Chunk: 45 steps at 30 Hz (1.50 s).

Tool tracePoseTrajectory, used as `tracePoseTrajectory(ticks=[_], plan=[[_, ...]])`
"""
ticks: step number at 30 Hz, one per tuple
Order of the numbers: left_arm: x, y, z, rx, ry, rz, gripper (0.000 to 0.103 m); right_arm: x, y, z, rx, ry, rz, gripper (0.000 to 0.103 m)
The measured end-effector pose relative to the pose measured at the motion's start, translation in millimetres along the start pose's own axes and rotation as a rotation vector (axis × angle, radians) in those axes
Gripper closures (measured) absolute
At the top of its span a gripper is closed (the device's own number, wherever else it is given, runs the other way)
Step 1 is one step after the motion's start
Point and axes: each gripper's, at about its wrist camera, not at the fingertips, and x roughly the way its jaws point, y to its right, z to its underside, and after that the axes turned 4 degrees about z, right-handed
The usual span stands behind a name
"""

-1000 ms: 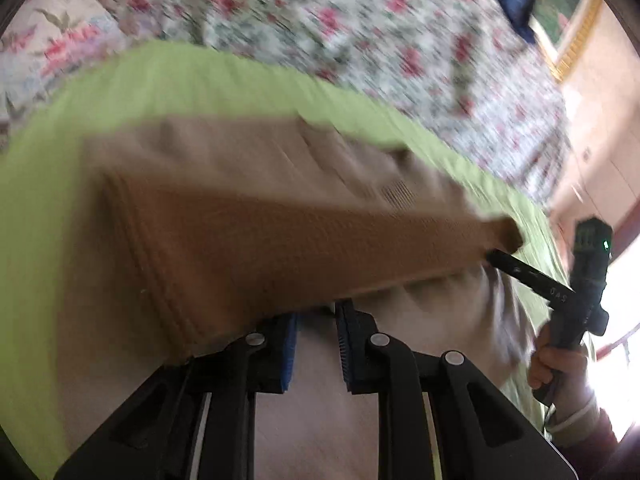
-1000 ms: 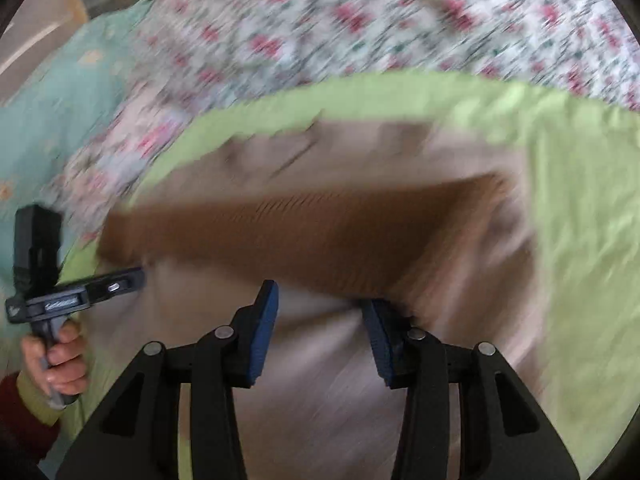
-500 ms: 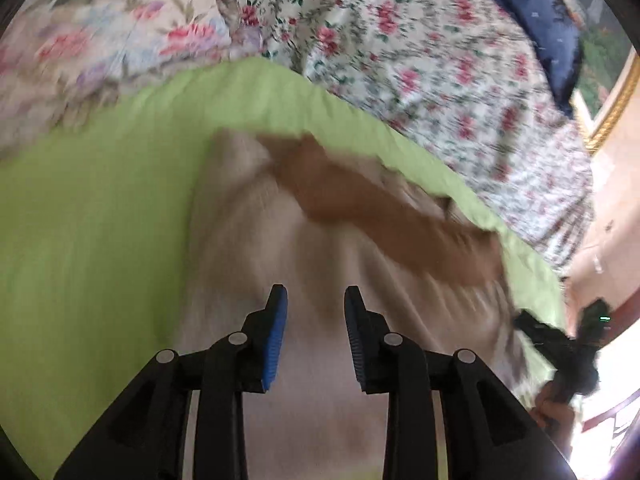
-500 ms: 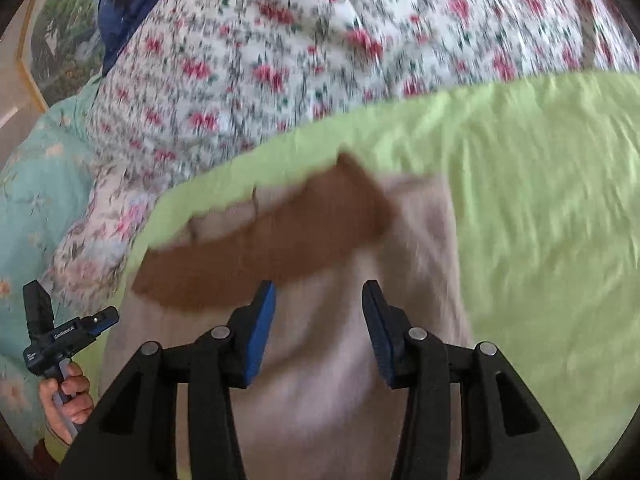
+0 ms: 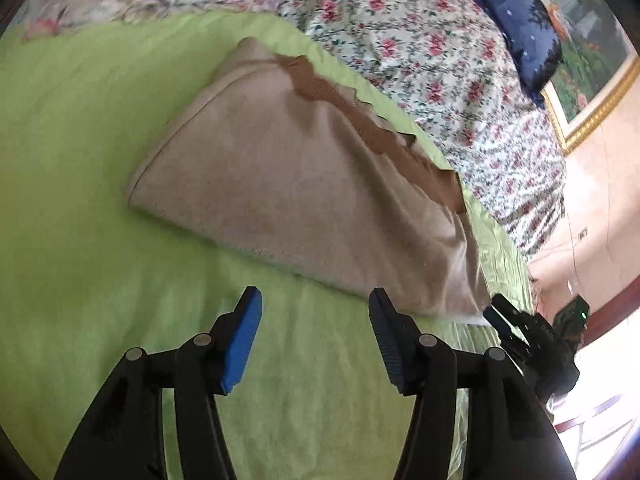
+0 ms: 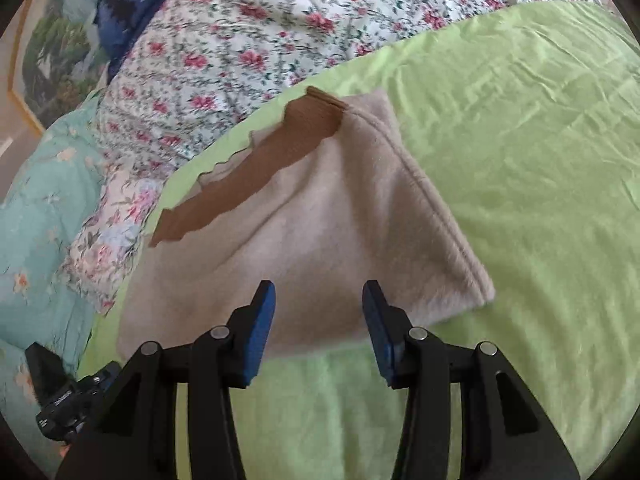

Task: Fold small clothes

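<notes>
Left gripper [image 5: 316, 322] over bare green sheet [image 5: 72, 168], blue pads [image 5: 240, 344] spreading apart, nothing between them. Right gripper [image 6: 318, 312] part open, pads at the near hem of the garment [image 6: 320, 232], gripping nothing. Beige fleece garment folded flat on the sheet, soft and fuzzy, seam along one side, brown ribbed band [image 6: 248, 176] peeking out along the far edge. Just beyond it, floral quilt [image 6: 248, 32]; farther back, navy pillow [image 5: 516, 16] and framed picture [image 5: 592, 60]. Compared with a second ago: brown band no longer lifted across the garment but laid down at the far edge; left pads, then almost together at the cloth, now clear of it; both grippers drawn back toward the near edge.
</notes>
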Motion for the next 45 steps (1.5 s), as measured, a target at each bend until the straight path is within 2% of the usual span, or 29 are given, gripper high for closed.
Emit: tracePoseTrajectory(ticks=[6,14,21,23,24,25,26,29,32,35,37,39,40,41,42,45], plan=[[7.2,-10.3,-5.3,-0.080,0.034,0.008,0.037,-9.2,-15.3,13.9,-0.038,-0.024,-0.023,0.056],[19.1,-30.0,-38.8,-0.162,0.108,-0.019,0.037,-2.6,-21.1,20.8,-0.046,-0.059,-0.041,0.055],[38.0,-39.4,-76.0,-0.179,0.164,-0.086,0.039,12.5,-26.6,8.6,-0.052,-0.075,-0.069,0.055],[41.9,-30.9,-85.6,-0.138,0.176,-0.090,0.057,17.4,-27.5,1.0,-0.055,-0.076,-0.080,0.055],[41.7,-24.7,-88.2,-0.105,0.179,-0.087,0.078,19.5,-27.4,-2.3,-0.055,-0.079,-0.088,0.055],[40.8,-16.4,-90.9,-0.069,0.185,-0.088,0.092,22.5,-26.8,-7.2,-0.054,-0.083,-0.098,0.055],[38.3,-7.4,-92.7,-0.036,0.196,-0.086,0.094,25.0,-26.0,-12.1,-0.053,-0.085,-0.110,0.055],[30.3,28.4,-95.5,0.083,0.224,-0.059,0.095,31.6,-23.2,-28.2,-0.045,-0.093,-0.142,0.055],[31.6,69.2,-93.0,0.218,0.210,-0.027,0.095,37.0,-22.1,-48.1,-0.047,-0.103,-0.173,0.055],[48.4,116.7,-82.0,0.353,0.166,0.015,0.095,45.9,-19.2,-68.5,-0.008,-0.136,-0.259,0.055],[63.4,135.9,-72.3,0.410,0.128,0.030,0.095,54.4,-21.2,-80.1,0.000,-0.166,-0.281,0.055],[82.7,149.9,-60.6,0.460,0.081,0.036,0.096,67.1,-29.6,-91.8,-0.015,-0.200,-0.321,0.050],[89.6,152.6,-56.5,0.471,0.063,0.039,0.096,72.2,-31.9,-95.5,-0.006,-0.210,-0.346,0.042],[98.6,154.7,-52.2,0.479,0.037,0.041,0.096,80.3,-36.0,-99.3,0.002,-0.232,-0.379,0.028],[103.8,154.8,-49.4,0.484,0.021,0.040,0.096,90.3,-41.4,-102.7,0.007,-0.261,-0.414,0.023],[117.7,156.9,-42.4,0.502,-0.015,0.032,0.096,117.4,-60.0,-108.2,-0.010,-0.335,-0.448,0.021]])
